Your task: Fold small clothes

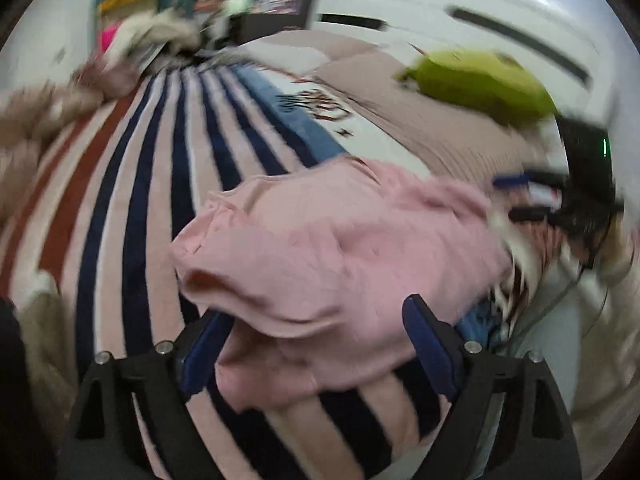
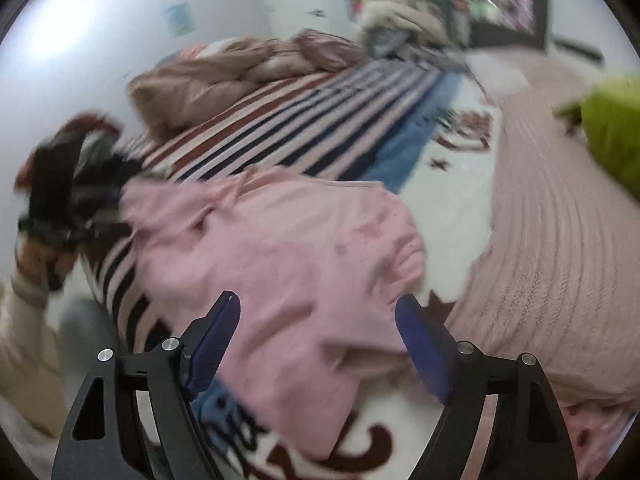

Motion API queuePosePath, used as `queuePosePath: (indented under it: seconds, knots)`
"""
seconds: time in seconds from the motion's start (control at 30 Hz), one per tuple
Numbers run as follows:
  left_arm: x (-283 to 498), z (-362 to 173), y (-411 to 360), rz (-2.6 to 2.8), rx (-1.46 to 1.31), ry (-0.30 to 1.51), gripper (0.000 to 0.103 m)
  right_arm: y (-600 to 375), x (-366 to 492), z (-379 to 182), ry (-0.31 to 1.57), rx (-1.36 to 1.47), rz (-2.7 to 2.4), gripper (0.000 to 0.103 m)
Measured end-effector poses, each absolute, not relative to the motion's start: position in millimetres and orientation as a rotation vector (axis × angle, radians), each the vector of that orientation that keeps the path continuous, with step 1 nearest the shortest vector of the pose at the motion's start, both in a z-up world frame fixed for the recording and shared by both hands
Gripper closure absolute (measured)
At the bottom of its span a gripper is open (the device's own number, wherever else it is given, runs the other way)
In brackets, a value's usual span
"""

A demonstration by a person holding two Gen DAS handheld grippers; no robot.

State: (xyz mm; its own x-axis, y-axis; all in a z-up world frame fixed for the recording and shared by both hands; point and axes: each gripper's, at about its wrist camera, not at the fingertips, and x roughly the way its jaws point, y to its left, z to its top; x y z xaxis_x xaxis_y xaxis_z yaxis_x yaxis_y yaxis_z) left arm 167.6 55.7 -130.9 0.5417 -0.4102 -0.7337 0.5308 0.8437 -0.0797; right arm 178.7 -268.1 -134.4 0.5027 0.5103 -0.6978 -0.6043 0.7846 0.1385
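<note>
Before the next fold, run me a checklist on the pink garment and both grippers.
1. Left gripper jaws open, nothing pinched: ok.
2. Right gripper jaws open, nothing pinched: ok.
3. Pink garment lying on the striped blanket: ok.
4. Garment flat and smooth: not ok, it is rumpled with raised folds.
5. Edges lined up: cannot tell, the pictures are blurred.
6. Green item apart from the garment: ok.

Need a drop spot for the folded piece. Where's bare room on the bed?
Free: striped blanket left of the pink garment, and knit cover between it and the green item. Crowded: the far end, with the bunched quilt and clothes pile.
</note>
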Motion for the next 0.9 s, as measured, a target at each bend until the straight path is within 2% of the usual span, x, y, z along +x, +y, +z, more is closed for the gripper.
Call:
queuePosePath:
  seconds: [0.1, 0.2, 0.4, 0.5, 0.53, 0.57, 0.6, 0.67, 0.7, 0.8, 0.83, 0.87, 0.9]
  knots:
    - [136.5, -144.5, 32.4, -0.621, 0.363, 0.774, 0.018, -242.3, 150.9, -147.0, 0.795, -0.298, 0.723, 0.024]
    - [132.5, -164.3, 18.6, -0.57, 0.469, 0.801, 0.018, -218.8, 142.1, -177.4, 0.869, -0.38, 0.755, 0.02]
    - [142.6, -192.6, 12.0, -0.484, 0.518, 0.827, 0.018, -208.0, 136.5, -202.9, 0.801, -0.529, 0.598, 0.022]
    - [145.9, -191.8, 11.0, -0.474, 0.494, 0.824, 0.02, -207.2, 143.1, -208.4, 0.779, -0.57, 0.525, 0.035]
    - [147.1, -189.0, 12.1, -0.478, 0.473, 0.822, 0.022, -208.3, 144.6, -208.5, 0.771, -0.574, 0.511, 0.042]
    - [146.9, -185.0, 14.3, -0.483, 0.452, 0.816, 0.032, -210.4, 145.3, -207.5, 0.768, -0.564, 0.51, 0.051]
    - [147.2, -180.1, 17.3, -0.5, 0.414, 0.811, 0.043, -213.8, 146.1, -204.0, 0.764, -0.541, 0.513, 0.053]
    - [152.9, -175.4, 21.6, -0.529, 0.356, 0.825, 0.055, -220.6, 148.5, -193.9, 0.757, -0.493, 0.536, 0.066]
    - [154.1, -173.7, 24.3, -0.534, 0.336, 0.833, 0.061, -223.9, 148.4, -188.7, 0.753, -0.469, 0.55, 0.069]
    - [158.2, -173.9, 26.5, -0.549, 0.336, 0.845, 0.061, -224.9, 153.9, -184.0, 0.763, -0.452, 0.553, 0.079]
    - [156.3, -174.3, 25.9, -0.562, 0.344, 0.84, 0.058, -225.7, 155.8, -182.6, 0.769, -0.435, 0.557, 0.081]
    - [156.2, -176.1, 24.3, -0.573, 0.354, 0.839, 0.047, -225.1, 156.0, -181.5, 0.772, -0.424, 0.563, 0.086]
    - [155.0, -178.1, 22.7, -0.581, 0.369, 0.84, 0.041, -226.0, 157.1, -179.3, 0.776, -0.402, 0.576, 0.088]
